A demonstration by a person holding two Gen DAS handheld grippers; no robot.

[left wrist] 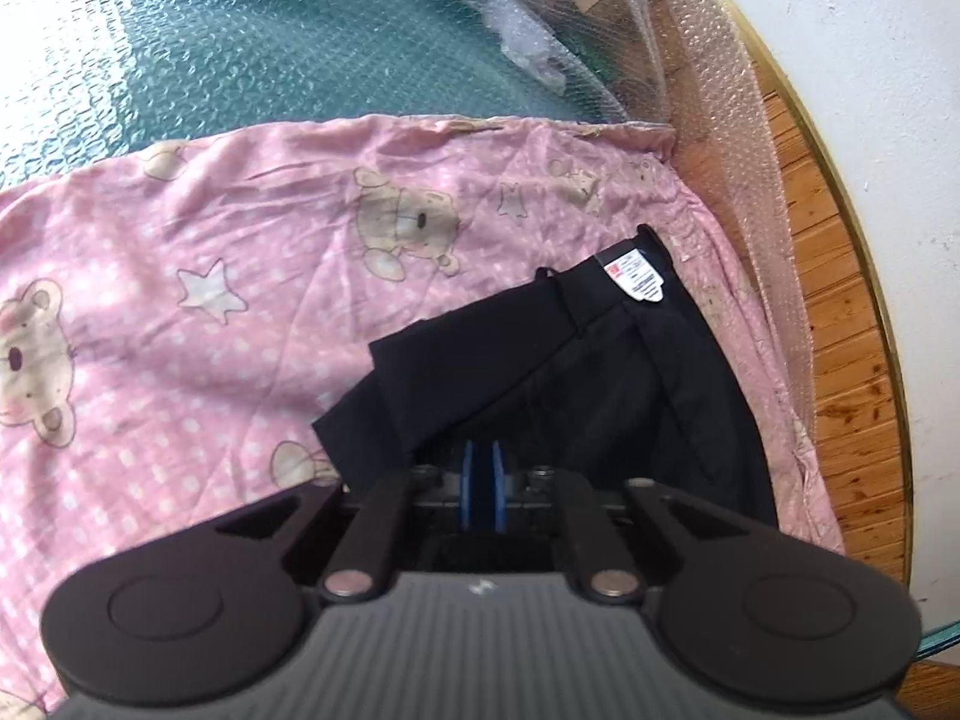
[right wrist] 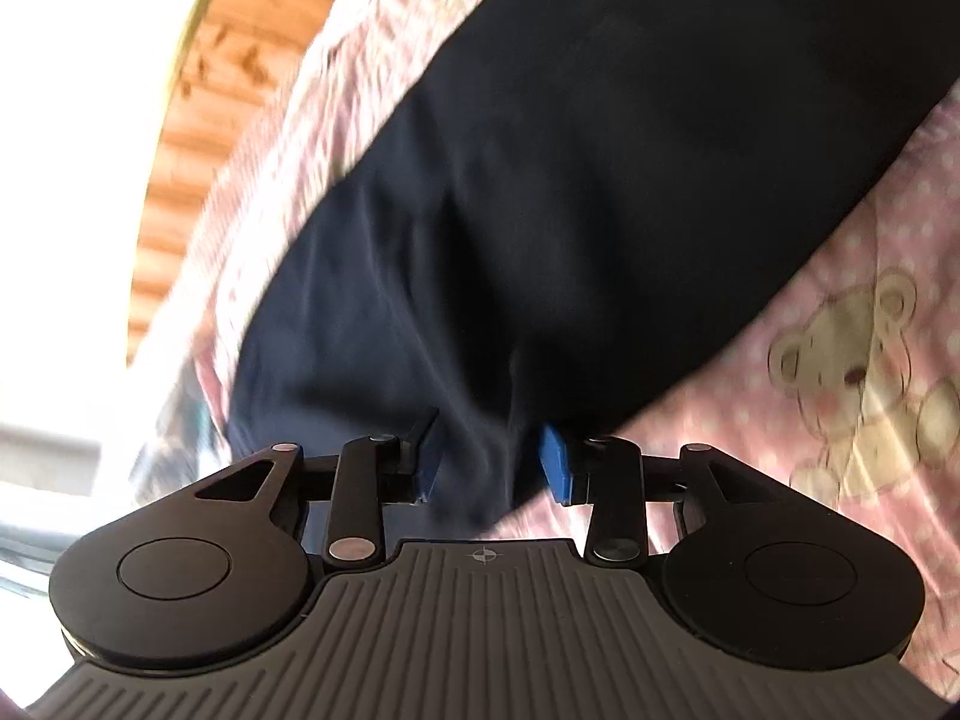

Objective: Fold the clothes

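A black garment [left wrist: 600,372], folded over on itself and carrying a white label [left wrist: 636,276] at its waistband, lies on a pink bear-print sheet [left wrist: 210,276]. My left gripper [left wrist: 483,480] sits at the garment's near edge. Its blue pads are pressed nearly together, with dark cloth pinched between them. In the right wrist view the same black garment [right wrist: 570,180] fills the middle, blurred. My right gripper [right wrist: 489,456] is open, its blue pads [right wrist: 555,468] set apart, and a fold of the dark cloth runs between them.
Bubble wrap [left wrist: 240,48] covers a teal surface beyond the sheet's far edge. A wooden strip with a brass rim [left wrist: 834,312] curves along the right, with a white wall [left wrist: 870,60] past it. The pink sheet [right wrist: 870,276] extends to the right of the garment.
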